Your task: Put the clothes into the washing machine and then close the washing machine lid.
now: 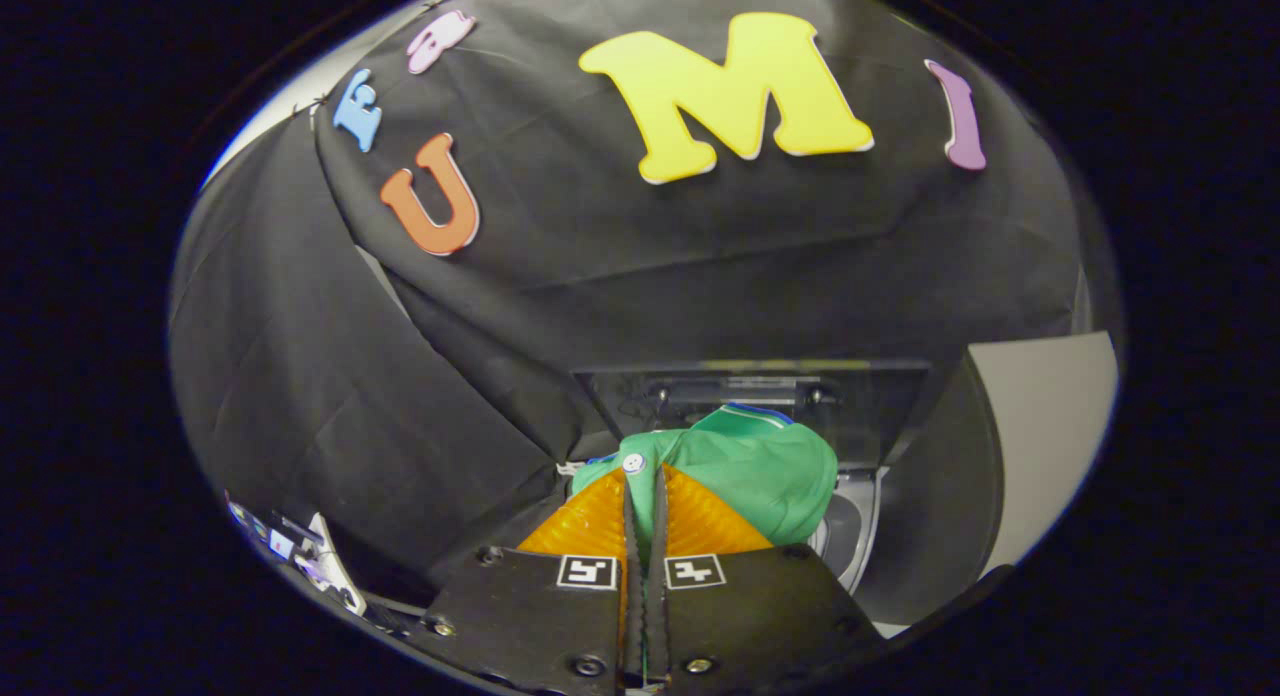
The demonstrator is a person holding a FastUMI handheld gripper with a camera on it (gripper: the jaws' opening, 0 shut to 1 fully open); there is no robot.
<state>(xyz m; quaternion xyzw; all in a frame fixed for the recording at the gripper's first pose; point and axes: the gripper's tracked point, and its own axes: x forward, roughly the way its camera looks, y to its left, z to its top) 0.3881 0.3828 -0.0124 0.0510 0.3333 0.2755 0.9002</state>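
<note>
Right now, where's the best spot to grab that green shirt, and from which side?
It is gripped already: the gripper is shut on a fold of the green shirt by its white button, from the near side. The bunched cloth there gives the fingers something to pinch.

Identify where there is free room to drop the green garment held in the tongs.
The tongs are shut on the green garment. Free room shows just beyond it: the washer opening under the raised lid. Between the tongs it is crowded with cloth.
</note>
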